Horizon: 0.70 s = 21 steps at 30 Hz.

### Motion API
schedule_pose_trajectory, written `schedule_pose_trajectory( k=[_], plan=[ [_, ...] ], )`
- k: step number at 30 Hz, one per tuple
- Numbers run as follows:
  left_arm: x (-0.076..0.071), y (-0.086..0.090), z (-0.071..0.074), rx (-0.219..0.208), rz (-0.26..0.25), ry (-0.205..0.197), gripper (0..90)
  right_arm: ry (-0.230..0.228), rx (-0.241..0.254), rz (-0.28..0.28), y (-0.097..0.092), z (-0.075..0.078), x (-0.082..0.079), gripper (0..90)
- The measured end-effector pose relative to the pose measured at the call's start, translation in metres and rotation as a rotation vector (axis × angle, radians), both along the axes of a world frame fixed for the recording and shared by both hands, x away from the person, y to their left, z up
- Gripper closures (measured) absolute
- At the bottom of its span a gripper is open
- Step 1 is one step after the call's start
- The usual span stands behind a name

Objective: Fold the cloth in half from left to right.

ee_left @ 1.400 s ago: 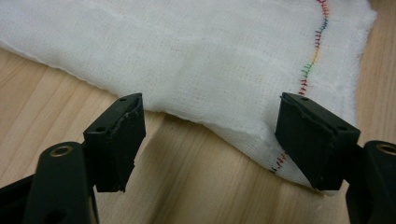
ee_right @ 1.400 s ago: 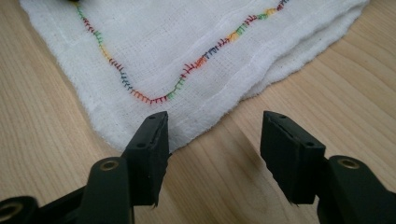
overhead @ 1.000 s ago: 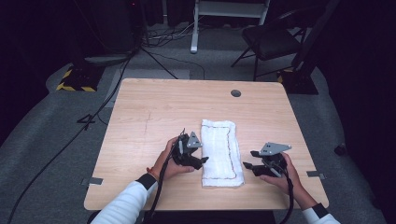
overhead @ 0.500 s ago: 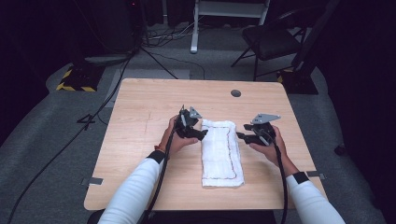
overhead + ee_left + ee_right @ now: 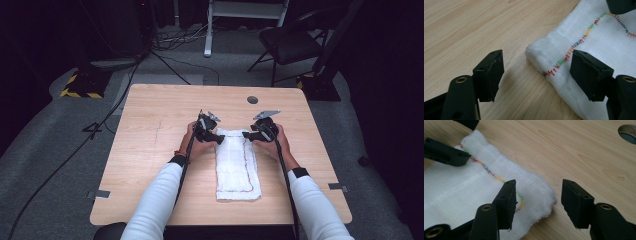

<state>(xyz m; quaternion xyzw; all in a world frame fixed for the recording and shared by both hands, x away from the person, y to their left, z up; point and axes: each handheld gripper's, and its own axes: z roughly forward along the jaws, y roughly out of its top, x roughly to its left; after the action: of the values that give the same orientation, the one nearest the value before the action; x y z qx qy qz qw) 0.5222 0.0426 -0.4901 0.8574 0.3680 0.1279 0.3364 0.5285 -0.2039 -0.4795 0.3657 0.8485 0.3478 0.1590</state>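
A white cloth [image 5: 236, 167] with coloured stitching lies folded into a long strip on the wooden table [image 5: 150, 125]. My left gripper [image 5: 220, 138] is at the strip's far left corner. In the left gripper view its jaws [image 5: 537, 56] stand open around that corner of the cloth [image 5: 599, 37], just off the fabric. My right gripper [image 5: 246, 134] is at the far right corner. There its jaws [image 5: 538, 183] straddle the cloth's [image 5: 461, 192] fluffy edge, open. Both pairs of jaws have just been closing a little, with the cloth between them but not pinched.
A round cable hole [image 5: 252, 99] sits in the table beyond the cloth and close to the right gripper [image 5: 627, 131]. Beyond the table stand a black chair [image 5: 290, 45] and a white frame [image 5: 245, 10]. Cables run across the floor at the left.
Both hands have moved from the near end of the cloth, along its sides, to its far end. The cloth lies as before.
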Motion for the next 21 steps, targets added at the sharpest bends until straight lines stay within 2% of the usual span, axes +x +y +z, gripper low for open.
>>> schedule_pose_trajectory(
  k=[3, 4, 7, 8, 11, 12, 13, 14, 15, 16, 18, 19, 21],
  plan=[
    [0.002, -0.001, -0.004, -0.007, -0.005, 0.015, 29.3, 0.023, -0.002, -0.009, 0.001, -0.003, 0.004, 46.4],
    [0.004, 0.0, -0.005, -0.031, 0.0, 0.027, 29.4, 0.031, -0.022, -0.007, 0.004, -0.007, 0.005, 46.1],
    [0.004, 0.002, -0.006, -0.038, -0.008, 0.025, 29.8, 0.046, -0.015, -0.011, 0.005, -0.009, 0.008, 45.7],
    [0.004, 0.001, -0.006, -0.036, -0.016, 0.025, 29.8, 0.046, -0.015, -0.011, 0.005, -0.009, 0.008, 45.7],
    [0.006, 0.001, -0.004, -0.021, -0.064, 0.027, 37.3, 0.068, 0.01, -0.008, 0.004, -0.011, 0.01, 47.2],
    [0.006, 0.001, -0.003, -0.02, -0.072, 0.028, 44.5, 0.071, 0.008, 0.005, 0.003, -0.011, 0.012, 49.6],
    [0.008, 0.0, -0.002, -0.022, -0.101, 0.04, 49.1, 0.08, 0.009, 0.017, 0.004, -0.01, 0.012, 56.1],
    [0.008, 0.0, -0.002, -0.022, -0.101, 0.04, 52.0, 0.08, 0.009, 0.017, 0.004, -0.01, 0.012, 56.1],
    [0.008, 0.0, -0.002, -0.028, -0.106, 0.047, 52.0, 0.087, 0.013, 0.039, 0.005, -0.009, 0.012, 62.2],
    [0.01, 0.0, -0.002, -0.037, -0.122, 0.05, 60.0, 0.103, 0.019, 0.052, 0.007, -0.008, 0.011, 70.5],
    [0.01, 0.0, -0.002, -0.045, -0.126, 0.058, 63.5, 0.114, 0.023, 0.059, 0.007, -0.008, 0.011, 74.1],
    [0.011, 0.0, -0.002, -0.053, -0.137, 0.067, 69.5, 0.118, 0.027, 0.067, 0.007, -0.008, 0.011, 76.5],
    [0.012, -0.002, 0.0, -0.034, -0.146, 0.055, 75.5, 0.113, 0.019, 0.071, 0.009, -0.007, 0.01, 80.1]
  ],
)
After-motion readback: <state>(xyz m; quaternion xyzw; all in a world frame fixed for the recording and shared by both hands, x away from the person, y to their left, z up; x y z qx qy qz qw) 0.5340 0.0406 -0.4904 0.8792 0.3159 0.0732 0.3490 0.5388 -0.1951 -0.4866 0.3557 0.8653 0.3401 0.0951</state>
